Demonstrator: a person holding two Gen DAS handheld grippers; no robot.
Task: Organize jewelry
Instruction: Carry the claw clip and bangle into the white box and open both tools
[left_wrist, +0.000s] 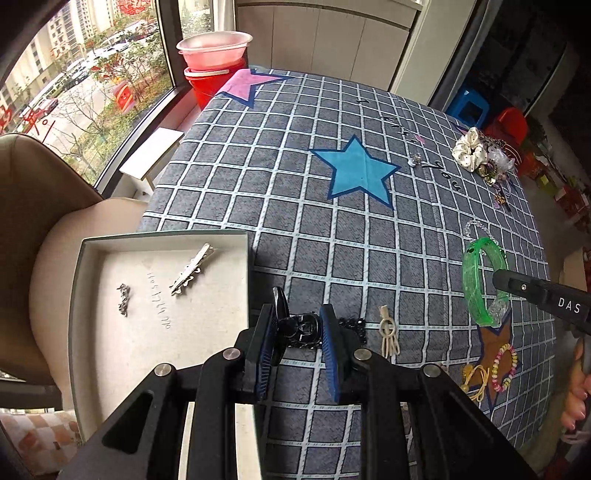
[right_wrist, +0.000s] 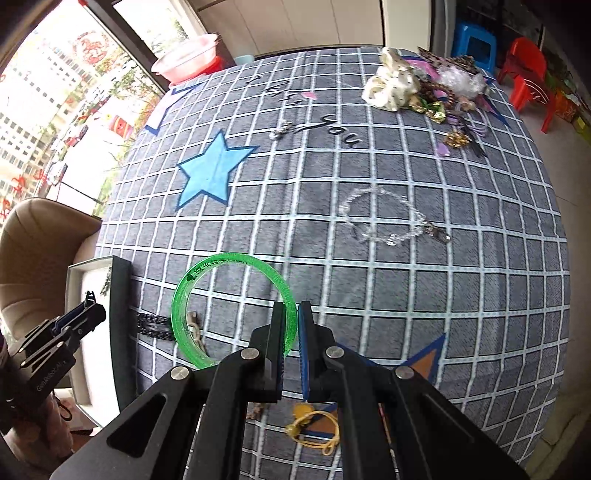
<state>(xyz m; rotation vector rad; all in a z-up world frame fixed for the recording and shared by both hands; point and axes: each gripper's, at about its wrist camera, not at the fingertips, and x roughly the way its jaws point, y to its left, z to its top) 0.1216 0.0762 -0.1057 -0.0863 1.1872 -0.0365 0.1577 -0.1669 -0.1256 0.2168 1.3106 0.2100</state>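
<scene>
My left gripper pinches a black hair claw; my right gripper pinches the green bangle, center frame.

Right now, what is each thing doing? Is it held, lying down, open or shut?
left gripper: shut on the black hair clip.
right gripper: shut on the green bangle, held upright.
white box: open, no lid on it.
silver clip: lying flat in the box.
small silver piece: lying in the box.
clear bead bracelet: lying flat on the cloth.
cream scrunchie: in the far pile.
</scene>
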